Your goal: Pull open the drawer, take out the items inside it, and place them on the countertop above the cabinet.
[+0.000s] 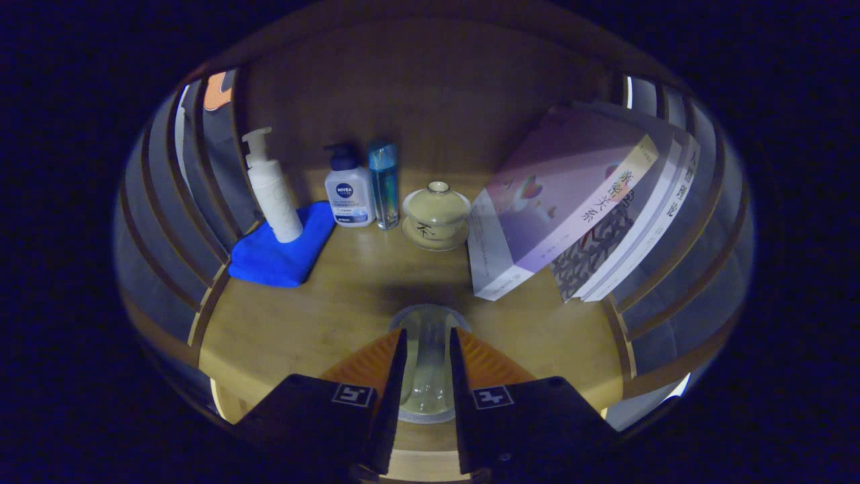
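Hand-held gripper (427,353) is pinching a clear glass cup (426,383) between narrow fingers above the tabletop (349,296); probably rigid, slick, breakable, so grip the wall gently.

bottles 3 (272,185) | cloth 1 (282,252) | lidded cup 1 (437,215) | books 3 (564,202) | glass 1 (428,366)

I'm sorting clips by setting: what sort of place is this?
Likely a home-style wooden countertop staged with toiletries: a white pump bottle, a lidded ceramic tea bowl, leaning books. The gripper jaws clamp a clear glass.
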A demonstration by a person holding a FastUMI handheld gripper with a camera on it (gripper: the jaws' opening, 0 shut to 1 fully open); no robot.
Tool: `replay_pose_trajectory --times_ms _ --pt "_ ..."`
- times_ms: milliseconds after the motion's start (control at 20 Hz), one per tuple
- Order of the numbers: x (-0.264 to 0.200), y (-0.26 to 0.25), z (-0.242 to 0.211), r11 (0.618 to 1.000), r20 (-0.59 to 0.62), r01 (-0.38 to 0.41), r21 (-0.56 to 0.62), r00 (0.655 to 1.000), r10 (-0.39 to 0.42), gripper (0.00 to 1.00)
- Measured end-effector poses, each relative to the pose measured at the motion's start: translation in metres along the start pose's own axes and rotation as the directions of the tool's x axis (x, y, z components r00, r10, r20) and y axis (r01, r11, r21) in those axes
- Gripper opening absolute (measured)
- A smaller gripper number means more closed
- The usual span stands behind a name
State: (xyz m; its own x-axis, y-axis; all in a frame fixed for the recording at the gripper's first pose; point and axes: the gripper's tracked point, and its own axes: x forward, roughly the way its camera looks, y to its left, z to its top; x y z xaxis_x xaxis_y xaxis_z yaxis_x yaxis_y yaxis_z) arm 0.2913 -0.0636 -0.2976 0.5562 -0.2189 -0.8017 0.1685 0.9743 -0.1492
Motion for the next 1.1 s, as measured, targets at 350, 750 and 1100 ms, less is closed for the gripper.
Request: replay_pose_trajectory --times_ms 350,750,1100 --pt "-0.040 0.000 -0.010 0.999 0.101 -0.027 -0.025 0.994 0.029 0.66" --pt "-0.133 0.019 -0.055 0.982 0.243 -0.140 -0.125 0.955 0.167 0.85" --pt "-0.201 0.034 -0.112 0.966 0.377 -0.216 -0.141 0.891 0.254 0.89"
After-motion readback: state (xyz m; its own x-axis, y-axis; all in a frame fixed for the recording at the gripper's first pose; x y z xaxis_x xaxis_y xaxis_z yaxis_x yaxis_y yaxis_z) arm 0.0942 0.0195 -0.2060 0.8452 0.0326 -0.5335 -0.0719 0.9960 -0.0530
